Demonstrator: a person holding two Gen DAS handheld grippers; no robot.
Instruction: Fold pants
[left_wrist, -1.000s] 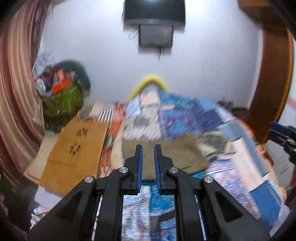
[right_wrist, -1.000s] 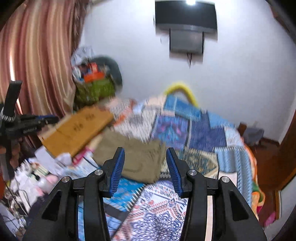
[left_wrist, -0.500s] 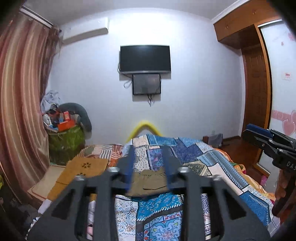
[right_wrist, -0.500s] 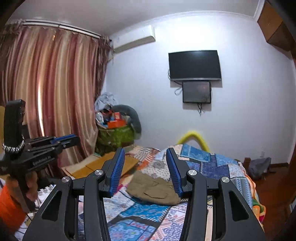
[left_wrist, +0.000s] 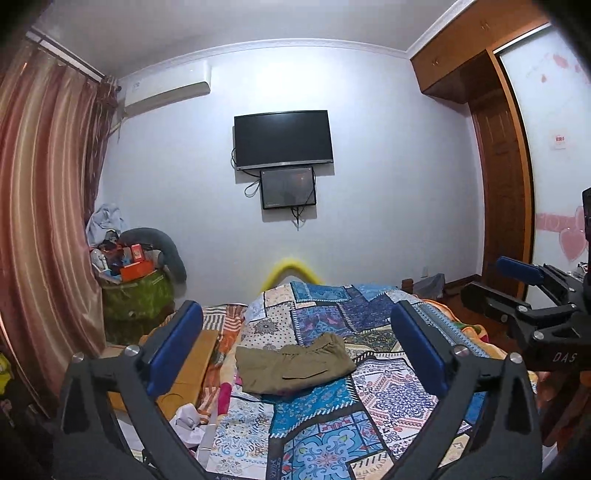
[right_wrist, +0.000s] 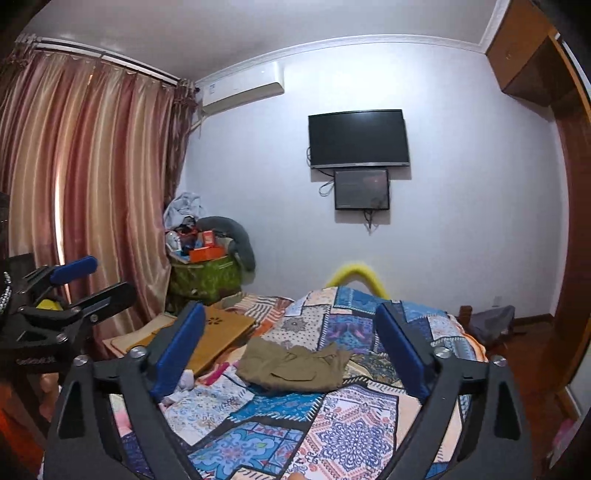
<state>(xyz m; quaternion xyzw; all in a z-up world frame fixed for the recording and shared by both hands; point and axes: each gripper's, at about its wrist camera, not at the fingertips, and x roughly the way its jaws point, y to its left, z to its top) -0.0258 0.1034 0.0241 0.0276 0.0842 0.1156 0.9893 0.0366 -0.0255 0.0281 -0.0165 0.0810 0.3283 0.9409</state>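
Observation:
Olive-brown pants (left_wrist: 295, 363) lie folded into a compact bundle on the patchwork quilt (left_wrist: 325, 435) of the bed; they also show in the right wrist view (right_wrist: 295, 365). My left gripper (left_wrist: 295, 350) is wide open and empty, held well back from and above the pants. My right gripper (right_wrist: 291, 345) is wide open and empty, also back from the pants. The right gripper shows at the right edge of the left wrist view (left_wrist: 524, 295); the left gripper shows at the left edge of the right wrist view (right_wrist: 74, 288).
A tan board (right_wrist: 218, 332) lies left of the bed. A green bin piled with clutter (left_wrist: 136, 291) stands by the curtain (left_wrist: 40, 229). A TV (left_wrist: 282, 138) hangs on the far wall. A wooden wardrobe (left_wrist: 506, 206) stands at right.
Both grippers have pulled back and risen away from the pants. The left gripper's jaws have gone from nearly shut to wide open; the right gripper's have opened wider.

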